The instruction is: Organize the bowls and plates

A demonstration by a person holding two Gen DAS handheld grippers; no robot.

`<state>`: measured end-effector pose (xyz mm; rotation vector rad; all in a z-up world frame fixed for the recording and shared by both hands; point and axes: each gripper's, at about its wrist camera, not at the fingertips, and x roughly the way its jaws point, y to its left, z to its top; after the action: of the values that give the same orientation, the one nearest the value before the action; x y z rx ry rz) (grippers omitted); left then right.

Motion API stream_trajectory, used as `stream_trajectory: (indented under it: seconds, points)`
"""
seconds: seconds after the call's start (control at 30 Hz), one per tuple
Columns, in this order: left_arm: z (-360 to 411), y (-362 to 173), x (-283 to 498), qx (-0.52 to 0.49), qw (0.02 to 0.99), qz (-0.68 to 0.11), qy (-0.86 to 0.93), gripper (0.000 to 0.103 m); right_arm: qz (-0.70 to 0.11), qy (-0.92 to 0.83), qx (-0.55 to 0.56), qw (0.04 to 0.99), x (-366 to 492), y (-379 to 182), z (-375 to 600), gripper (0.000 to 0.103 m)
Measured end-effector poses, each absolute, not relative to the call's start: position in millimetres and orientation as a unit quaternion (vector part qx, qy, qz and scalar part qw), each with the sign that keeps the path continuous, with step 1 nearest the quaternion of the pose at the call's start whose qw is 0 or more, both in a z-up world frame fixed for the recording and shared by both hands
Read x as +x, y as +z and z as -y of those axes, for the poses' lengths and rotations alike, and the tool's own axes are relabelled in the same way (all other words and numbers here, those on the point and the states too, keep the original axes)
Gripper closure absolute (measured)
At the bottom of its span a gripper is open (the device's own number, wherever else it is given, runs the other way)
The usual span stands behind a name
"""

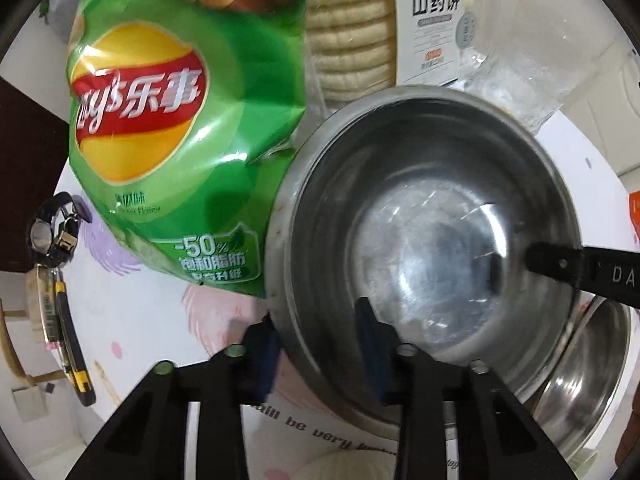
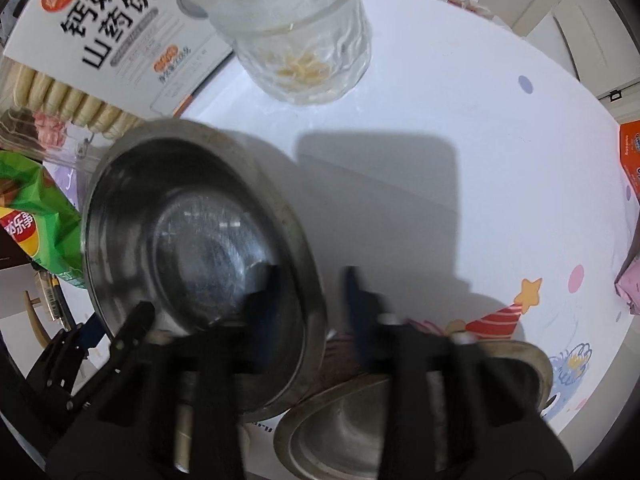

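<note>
A steel bowl (image 1: 432, 216) is tilted above the white table. My left gripper (image 1: 316, 344) straddles its near left rim, one finger outside and one inside, jaws apart. My right gripper (image 2: 310, 304) straddles the same bowl's (image 2: 192, 216) right rim, one finger (image 2: 264, 300) inside and one outside; its finger (image 1: 560, 264) shows over the right rim in the left wrist view. Neither visibly clamps the rim. A second steel bowl (image 1: 588, 364) sits low at the right, also below the right gripper (image 2: 344, 432).
A green Lay's chip bag (image 1: 180, 128) lies just left of the bowl. A cracker box (image 2: 108, 40) and a glass jar (image 2: 304, 48) stand behind. Keys and a pen (image 1: 60, 280) lie at the table's left edge. An orange box (image 2: 630, 152) sits far right.
</note>
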<state>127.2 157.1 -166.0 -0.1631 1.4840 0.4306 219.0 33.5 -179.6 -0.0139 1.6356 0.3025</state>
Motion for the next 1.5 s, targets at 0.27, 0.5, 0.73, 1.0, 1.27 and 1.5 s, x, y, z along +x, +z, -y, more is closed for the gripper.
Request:
stream_trajectory:
  seconds: [0.27, 0.5, 0.73, 1.0, 1.27, 1.5]
  points:
    - [-159, -163, 123, -0.071, 0.721, -0.663, 0.189, 0.076, -0.714, 0.142, 0.005, 0.685, 211, -170, -35, 0.088]
    - [-169, -146, 116, -0.066, 0.736, -0.648, 0.186, 0.077, -0.699, 0.143, 0.012, 0.701, 204, -150, -34, 0.089]
    - [-171, -127, 116, -0.061, 0.751, -0.633, 0.178, 0.077, -0.680, 0.149, 0.031, 0.717, 198, -129, -23, 0.090]
    - [-170, -98, 115, -0.043, 0.765, -0.619, 0.169, 0.076, -0.664, 0.151, 0.048, 0.731, 184, -101, -18, 0.091]
    - [-144, -71, 109, -0.014, 0.775, -0.615, 0.145, 0.076, -0.649, 0.148, 0.083, 0.742, 146, -70, 12, 0.091]
    - [-89, -52, 100, 0.009, 0.788, -0.610, 0.085, 0.076, -0.629, 0.098, 0.125, 0.761, 107, -45, 59, 0.091]
